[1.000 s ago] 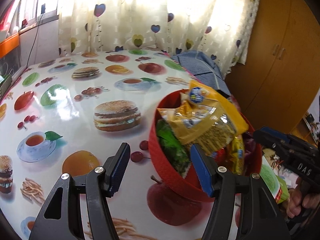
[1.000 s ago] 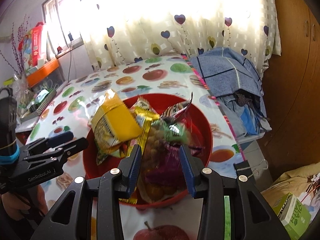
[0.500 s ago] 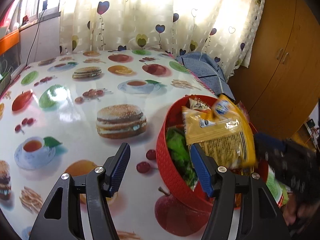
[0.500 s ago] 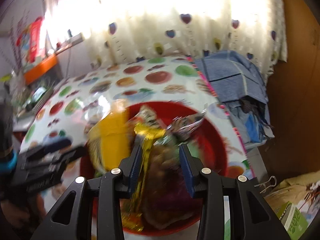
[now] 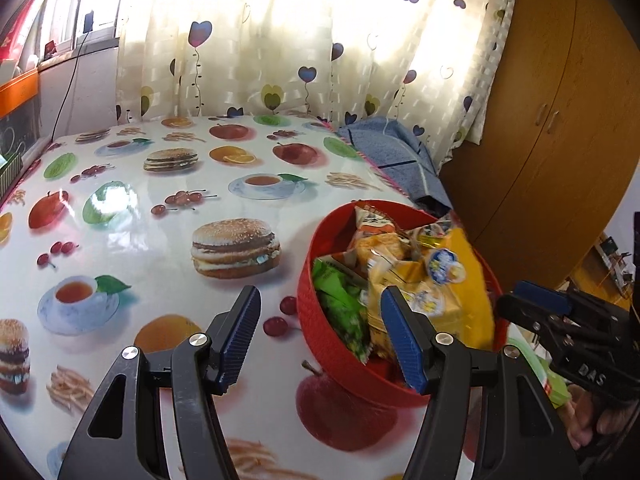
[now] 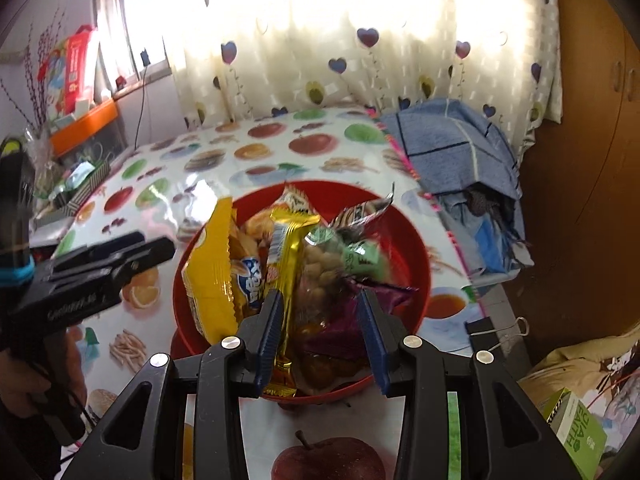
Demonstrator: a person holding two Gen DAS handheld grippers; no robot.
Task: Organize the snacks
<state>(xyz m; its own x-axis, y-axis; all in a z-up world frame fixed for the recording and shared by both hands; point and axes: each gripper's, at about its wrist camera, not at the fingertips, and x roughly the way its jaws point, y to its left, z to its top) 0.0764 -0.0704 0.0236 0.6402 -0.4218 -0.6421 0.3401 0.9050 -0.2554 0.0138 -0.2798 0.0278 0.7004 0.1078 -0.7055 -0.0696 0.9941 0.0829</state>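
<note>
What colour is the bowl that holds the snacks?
The bowl is red; the right wrist view shows it best.

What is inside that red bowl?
The red bowl holds snack packets: a yellow bag, a green packet, a purple one. The packets cover the bowl's bottom and anything beneath them.

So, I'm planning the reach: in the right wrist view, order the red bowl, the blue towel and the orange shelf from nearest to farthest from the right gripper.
1. Red bowl, just ahead.
2. Blue towel, beyond, to the right.
3. Orange shelf, far left.
</note>
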